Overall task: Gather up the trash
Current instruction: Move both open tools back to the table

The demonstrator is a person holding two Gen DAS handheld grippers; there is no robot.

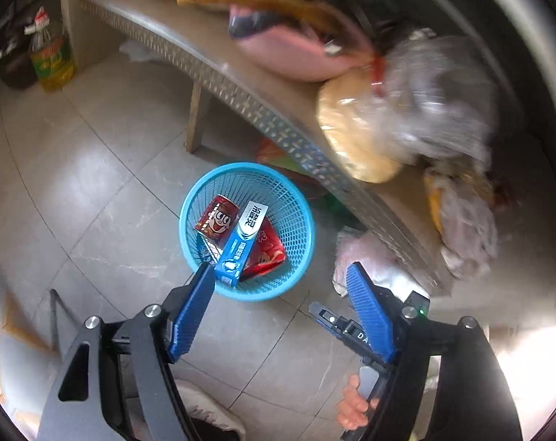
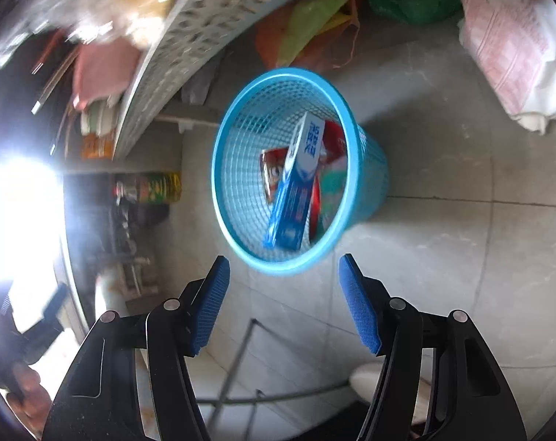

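Observation:
A blue mesh waste basket (image 1: 300, 220) (image 2: 369, 180) stands on the tiled floor beside a low table. Inside it lie a blue toothpaste box (image 1: 237, 242) (image 2: 296, 191), a red can with a cartoon face (image 1: 216, 217) and a red wrapper (image 1: 267, 253) (image 2: 335, 136). My left gripper (image 1: 280, 270) hovers above the basket's near rim, open, with nothing between its blue pads. My right gripper (image 2: 283, 261) hangs over the basket's near edge from the other side, also open and empty. The other handheld gripper (image 1: 347, 325) shows behind my left gripper's right finger.
The low metal-edged table (image 1: 219, 77) (image 2: 190, 33) carries a bagged round bread (image 1: 351, 128), a pink pouch (image 1: 296, 55) and crumpled wrappers (image 1: 461, 217). An oil bottle (image 1: 52, 62) stands on the floor at the left. Plastic bags (image 2: 314, 25) and a printed sack (image 2: 513, 44) lie behind the basket.

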